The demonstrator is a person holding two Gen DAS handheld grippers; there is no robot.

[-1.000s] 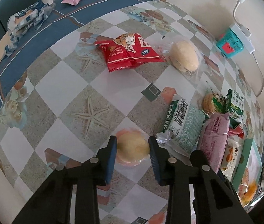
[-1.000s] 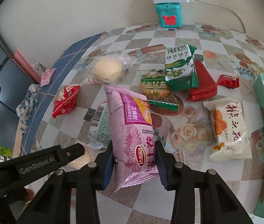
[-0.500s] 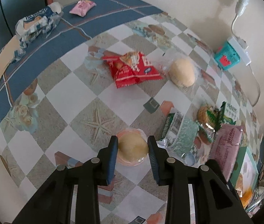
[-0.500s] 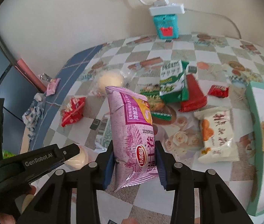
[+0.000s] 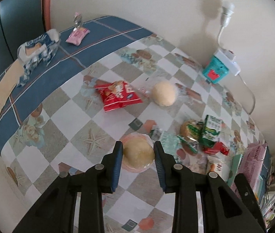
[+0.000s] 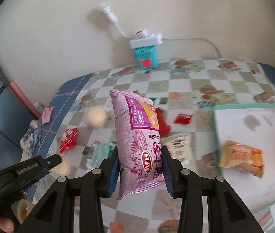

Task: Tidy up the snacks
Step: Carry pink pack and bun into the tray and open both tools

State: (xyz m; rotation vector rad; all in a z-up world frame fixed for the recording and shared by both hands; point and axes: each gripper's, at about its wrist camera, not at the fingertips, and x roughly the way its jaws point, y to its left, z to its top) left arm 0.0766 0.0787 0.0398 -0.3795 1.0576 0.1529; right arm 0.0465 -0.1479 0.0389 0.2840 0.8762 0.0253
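Note:
My left gripper (image 5: 137, 152) is shut on a round pale bun (image 5: 138, 153) in a clear and pink wrapper, held above the checked tablecloth (image 5: 59, 120). My right gripper (image 6: 140, 160) is shut on the lower part of an upright pink-purple snack packet (image 6: 137, 136), lifted off the table. In the right wrist view the left gripper (image 6: 40, 163) shows at the lower left with the bun (image 6: 62, 165) at its tip. The pink packet (image 5: 254, 161) also appears at the right edge of the left wrist view.
A red snack bag (image 5: 118, 95), a second wrapped bun (image 5: 164, 94) and green biscuit packs (image 5: 211, 130) lie on the table. A white tray with a teal rim (image 6: 254, 106) holds an orange packet (image 6: 242, 155). A teal box (image 6: 147, 56) under a power strip stands by the wall.
Both grippers have risen, each carrying its snack; the table looks farther away. The right view has swung toward the tray, which now fills its right side.

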